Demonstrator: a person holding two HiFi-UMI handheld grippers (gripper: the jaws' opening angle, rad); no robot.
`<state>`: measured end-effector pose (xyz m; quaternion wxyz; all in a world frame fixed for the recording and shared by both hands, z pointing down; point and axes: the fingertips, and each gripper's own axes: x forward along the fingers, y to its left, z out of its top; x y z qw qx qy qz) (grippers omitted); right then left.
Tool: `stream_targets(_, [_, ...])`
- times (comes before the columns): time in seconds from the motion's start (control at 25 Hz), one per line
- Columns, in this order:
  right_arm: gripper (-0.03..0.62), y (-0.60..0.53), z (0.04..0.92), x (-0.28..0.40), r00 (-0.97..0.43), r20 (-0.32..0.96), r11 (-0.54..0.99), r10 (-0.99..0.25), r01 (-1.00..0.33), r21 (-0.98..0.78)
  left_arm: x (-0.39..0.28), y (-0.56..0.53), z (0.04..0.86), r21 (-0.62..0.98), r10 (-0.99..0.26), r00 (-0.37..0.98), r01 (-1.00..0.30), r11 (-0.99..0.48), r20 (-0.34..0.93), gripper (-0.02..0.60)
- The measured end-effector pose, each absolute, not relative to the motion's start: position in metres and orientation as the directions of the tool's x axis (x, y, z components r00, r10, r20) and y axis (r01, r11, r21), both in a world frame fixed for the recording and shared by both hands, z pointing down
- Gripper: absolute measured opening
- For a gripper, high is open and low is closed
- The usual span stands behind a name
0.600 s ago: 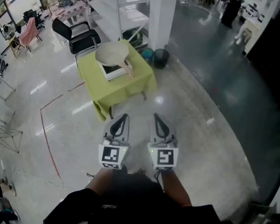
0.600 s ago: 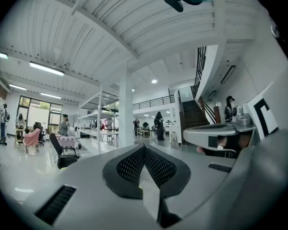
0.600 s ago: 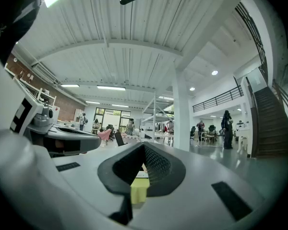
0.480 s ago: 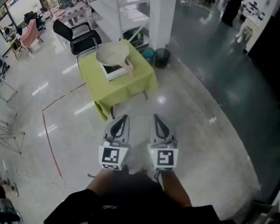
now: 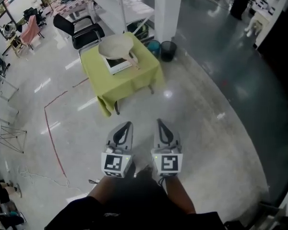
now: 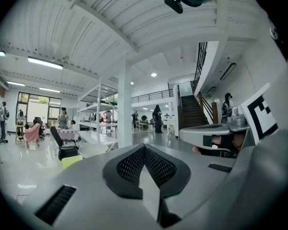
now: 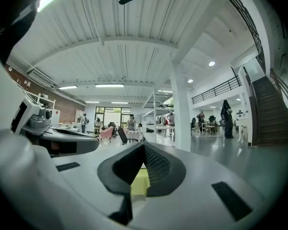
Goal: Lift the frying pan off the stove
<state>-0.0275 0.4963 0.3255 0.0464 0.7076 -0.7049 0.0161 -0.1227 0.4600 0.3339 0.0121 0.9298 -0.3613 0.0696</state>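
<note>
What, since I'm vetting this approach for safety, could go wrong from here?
The left gripper and right gripper are both shut and empty, well short of the table; arriving shut, they might shove the handle rather than grip it.
The frying pan is wider than the stove beneath it, so a nudge could tip it off.
The green cloth hangs loose over the table's edge and could snag.

Pan (image 5: 115,46) sits on the stove (image 5: 117,67), stove on the table (image 5: 129,83), chair (image 5: 86,32) behind, bin (image 5: 168,50) at its right by the pillar (image 5: 168,8). Left gripper (image 5: 126,124) beside right gripper (image 5: 159,122), well short.
</note>
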Motion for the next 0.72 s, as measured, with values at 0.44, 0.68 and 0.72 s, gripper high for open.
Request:
stream_targets(0.44, [0.015,0.465,0.364,-0.056,-0.067,0.203,0.074,-0.977,-0.997,0.028,-0.134,0.431,0.375,0.038,-0.639,0.740,-0.659,-0.751,0.211,0.043])
stream_targets(0.68, [0.015,0.416,0.371,-0.073,-0.051,0.230,0.077,-0.972,-0.992,0.104,-0.159,0.377,0.387,0.049,-0.671,0.709,-0.694,-0.718,0.214,0.043])
stream_targets(0.72, [0.015,0.406,0.372,-0.077,-0.054,0.233,0.079,-0.971,-0.992,0.099,-0.162,0.367,0.388,0.053,-0.672,0.708,-0.696,-0.716,0.218,0.043])
